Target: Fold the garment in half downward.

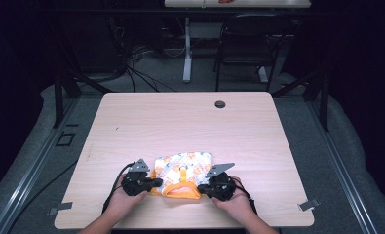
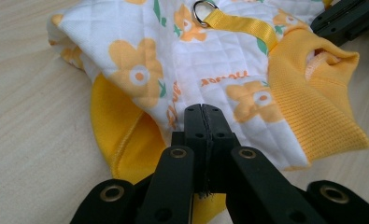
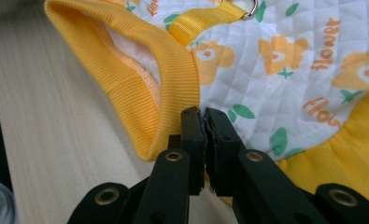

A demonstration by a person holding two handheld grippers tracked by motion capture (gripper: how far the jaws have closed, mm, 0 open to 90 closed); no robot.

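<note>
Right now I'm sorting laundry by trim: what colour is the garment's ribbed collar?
Yellow-orange collar, clearest in the right gripper view.

The quilted garment (image 1: 182, 171) is white with orange flowers, green leaves and orange lettering, trimmed in yellow ribbing, on a pale wood-grain worktop (image 1: 180, 122).

Both claws are black. In the high view the left claw (image 1: 153, 184) and the right claw (image 1: 201, 188) each carry a grey three-cornered plate on top, and a black cable trails back from each along the forearm. The person's left hand (image 1: 124, 199) and right hand (image 1: 235, 201) are bare, with no sleeve showing on the forearms. Seen from its own camera, the left claw (image 2: 204, 122) has two flat black jaws with small dark screw holes, set on black link arms with brass-ringed pivots. The right claw (image 3: 203, 125) has the same build
</note>
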